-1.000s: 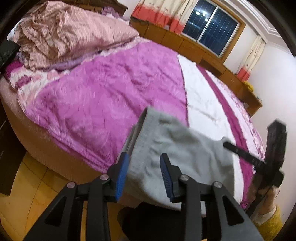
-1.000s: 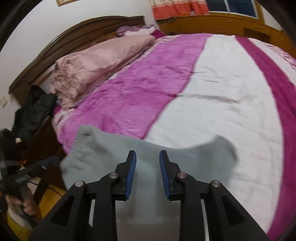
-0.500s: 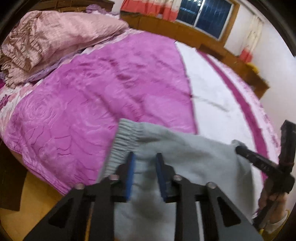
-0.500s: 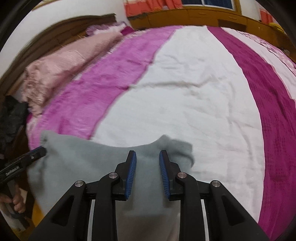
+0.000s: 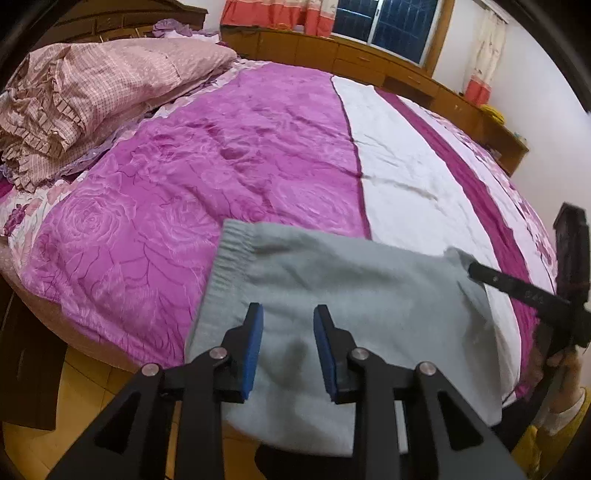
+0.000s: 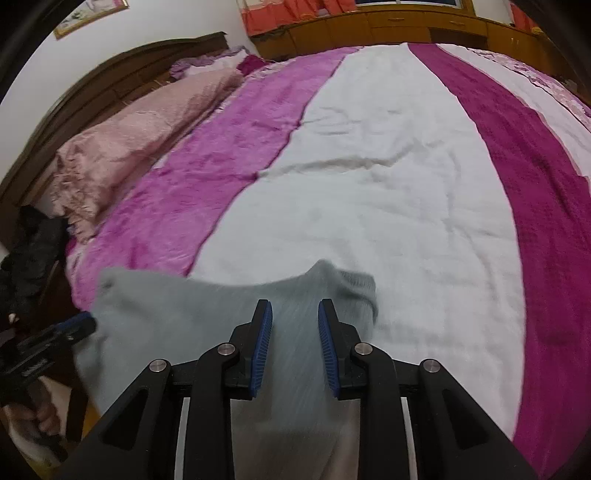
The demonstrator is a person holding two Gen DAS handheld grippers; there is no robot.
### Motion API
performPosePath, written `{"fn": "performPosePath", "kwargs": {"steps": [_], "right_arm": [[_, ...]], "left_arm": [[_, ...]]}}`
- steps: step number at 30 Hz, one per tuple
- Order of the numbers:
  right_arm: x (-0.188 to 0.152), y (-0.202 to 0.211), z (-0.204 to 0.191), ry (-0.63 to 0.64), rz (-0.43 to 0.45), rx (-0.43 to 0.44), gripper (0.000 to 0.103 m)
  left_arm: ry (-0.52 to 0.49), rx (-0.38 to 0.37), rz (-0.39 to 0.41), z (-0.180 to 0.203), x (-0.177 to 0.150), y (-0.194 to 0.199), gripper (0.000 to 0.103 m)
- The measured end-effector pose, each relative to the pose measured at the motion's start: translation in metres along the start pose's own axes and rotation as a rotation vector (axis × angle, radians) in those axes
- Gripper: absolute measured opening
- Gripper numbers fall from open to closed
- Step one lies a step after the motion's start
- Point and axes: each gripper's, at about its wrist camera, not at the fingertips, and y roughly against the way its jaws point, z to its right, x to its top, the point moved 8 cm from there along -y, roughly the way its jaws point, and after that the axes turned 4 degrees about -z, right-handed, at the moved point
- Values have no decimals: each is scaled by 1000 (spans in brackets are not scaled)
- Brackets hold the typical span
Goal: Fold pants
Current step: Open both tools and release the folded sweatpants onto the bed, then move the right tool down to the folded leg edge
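The left tool is seen with its blue pads standing a little apart; its jaws have just been opening, the grey pants lie between and under them, and whether the cloth is pinched cannot be told. The right tool is likewise held with a narrow gap between its pads, grey cloth filling the space below them, and a grip cannot be confirmed from its own view. In the left view, however, the tip of the right tool is seen touching the far right corner of the pants, and in the right view the left tool is seen at the left edge of the pants. The pants are spread at the near edge of the bed, the ribbed waistband lying to the left over the pink rose-patterned cover, the right part over the white stripe. A crumpled pink checked quilt is piled at the far left by the dark headboard. A window with orange curtains is seen beyond the bed.
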Motion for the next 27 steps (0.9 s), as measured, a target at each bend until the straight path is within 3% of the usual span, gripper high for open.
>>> {"fn": "performPosePath", "kwargs": {"steps": [6, 10, 12, 15, 18, 27], "right_arm": [[-35, 40, -15, 64, 2, 14, 40], [-62, 47, -21, 125, -18, -30, 42], [-74, 41, -21, 155, -40, -54, 43], [-90, 19, -10, 141, -109, -94, 48], [-93, 12, -1, 74, -99, -62, 52], [-98, 22, 0, 23, -94, -44, 52]], "left_arm": [[23, 24, -5, -1, -13, 5, 39], [27, 69, -31, -7, -20, -5, 41], [14, 68, -20, -4, -22, -7, 48], [-14, 93, -33, -3, -25, -13, 49], [-44, 120, -28, 2, -27, -10, 49], [-34, 85, -8, 15, -32, 13, 49]]}}
